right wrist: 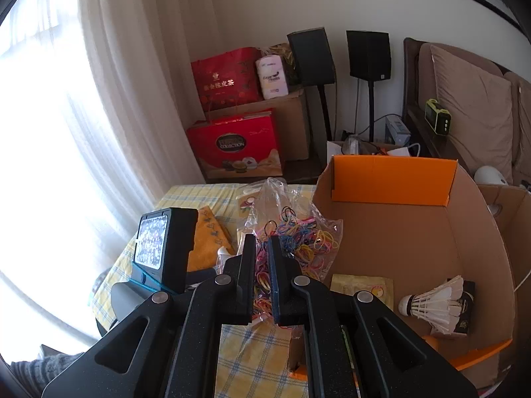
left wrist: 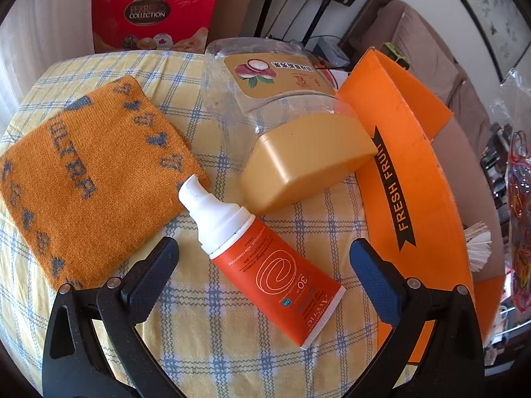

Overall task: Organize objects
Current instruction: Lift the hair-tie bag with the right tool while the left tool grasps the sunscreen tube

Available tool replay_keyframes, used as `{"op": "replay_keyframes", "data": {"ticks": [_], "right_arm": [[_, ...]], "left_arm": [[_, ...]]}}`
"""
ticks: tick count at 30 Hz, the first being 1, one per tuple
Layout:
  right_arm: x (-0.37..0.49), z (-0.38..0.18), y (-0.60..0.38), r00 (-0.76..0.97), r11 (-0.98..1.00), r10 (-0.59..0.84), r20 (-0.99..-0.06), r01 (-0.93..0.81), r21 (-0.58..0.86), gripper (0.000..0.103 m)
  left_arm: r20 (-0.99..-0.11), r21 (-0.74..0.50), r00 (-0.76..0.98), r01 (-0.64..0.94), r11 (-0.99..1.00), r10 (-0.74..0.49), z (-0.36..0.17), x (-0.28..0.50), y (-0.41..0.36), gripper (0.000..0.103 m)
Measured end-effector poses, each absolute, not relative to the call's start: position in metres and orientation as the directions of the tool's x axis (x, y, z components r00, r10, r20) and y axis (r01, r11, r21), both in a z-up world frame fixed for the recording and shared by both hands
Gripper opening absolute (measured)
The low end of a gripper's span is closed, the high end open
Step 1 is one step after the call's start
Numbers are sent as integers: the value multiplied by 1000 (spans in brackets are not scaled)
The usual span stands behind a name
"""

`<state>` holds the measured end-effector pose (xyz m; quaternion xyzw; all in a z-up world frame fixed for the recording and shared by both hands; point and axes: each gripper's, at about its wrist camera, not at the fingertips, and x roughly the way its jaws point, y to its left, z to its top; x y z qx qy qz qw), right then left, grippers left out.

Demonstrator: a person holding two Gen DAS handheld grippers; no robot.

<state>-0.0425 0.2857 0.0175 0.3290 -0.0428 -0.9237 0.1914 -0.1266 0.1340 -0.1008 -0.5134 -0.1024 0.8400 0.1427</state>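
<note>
Orange sunscreen tube is lying on the tablecloth between the left gripper's wide-open fingers, probably lining up a grab; right gripper is pinching the rubber-band bag beside the box.

left gripper: jaws spread wide, held low | right gripper: jaws nearly closed, raised

An orange tube with a white pump cap is laid flat on the checked cloth, between an orange knitted cloth and a clear jar tipped on its side.
</note>
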Motion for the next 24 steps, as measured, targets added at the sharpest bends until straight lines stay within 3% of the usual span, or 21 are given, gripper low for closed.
{"op": "replay_keyframes", "data": {"ticks": [5,10,12,18,24], "right_arm": [[-42,16,296,-713,-924,-381,-588,314,218,6],[-43,13,299,-710,-924,-381,-592,309,225,6],[-43,11,299,-708,-924,-382,-594,309,226,6],[-43,9,300,-707,-924,-383,-595,305,232,6],[-43,11,303,-710,-924,-382,-592,302,233,6]], "left_arm": [[-841,-209,-473,-165,-964,263,-105,-121,145,98],[-837,-55,-518,-238,-970,175,-111,-110,162,82],[-834,-42,-524,-258,-965,176,-110,-106,163,68],[-829,-121,-499,-284,-951,255,-108,-103,145,48],[-821,-219,-456,-305,-927,344,-100,-95,127,39]]}}
